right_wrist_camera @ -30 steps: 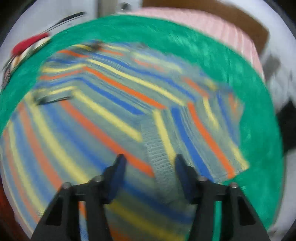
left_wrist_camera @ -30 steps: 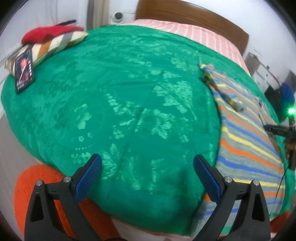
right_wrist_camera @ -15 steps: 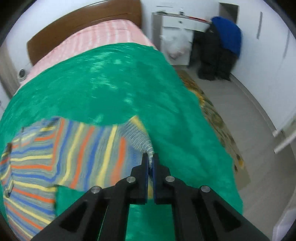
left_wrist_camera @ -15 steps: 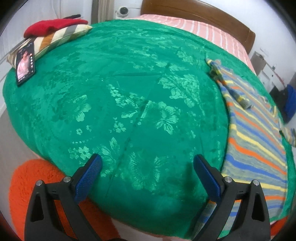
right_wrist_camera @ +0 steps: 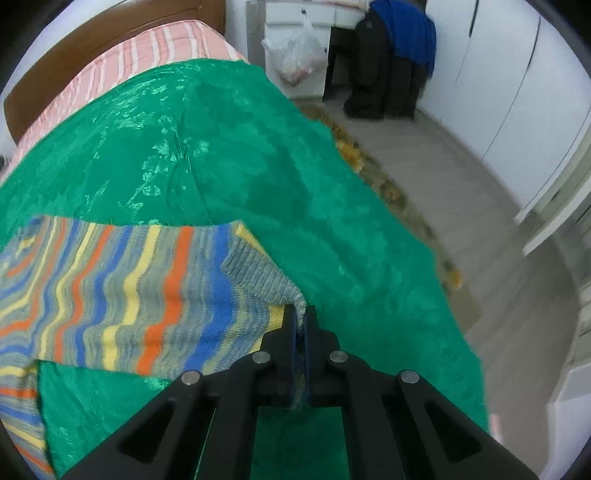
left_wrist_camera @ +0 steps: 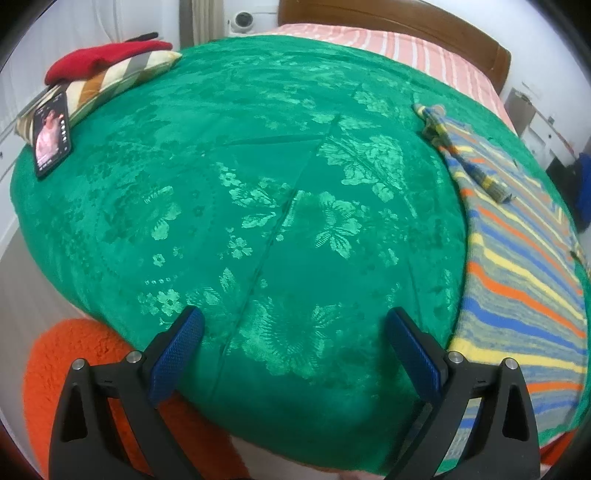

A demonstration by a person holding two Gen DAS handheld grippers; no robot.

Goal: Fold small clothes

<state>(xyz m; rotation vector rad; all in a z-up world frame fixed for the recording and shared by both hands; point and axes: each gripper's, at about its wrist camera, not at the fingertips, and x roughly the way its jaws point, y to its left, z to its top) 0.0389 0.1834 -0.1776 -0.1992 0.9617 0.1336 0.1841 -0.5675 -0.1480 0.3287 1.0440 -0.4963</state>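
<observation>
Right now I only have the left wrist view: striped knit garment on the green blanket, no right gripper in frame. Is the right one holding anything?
Observer: Yes. The right gripper is shut on a grey ribbed edge of the striped knit garment.
Operator: Is that edge lifted or flat?
Observer: Lifted; the green floral blanket shows beneath the raised part.
Operator: Anything past the bed on that side?
Observer: A white plastic bag hangs from white furniture, and a blue garment is draped over dark clothing.
</observation>
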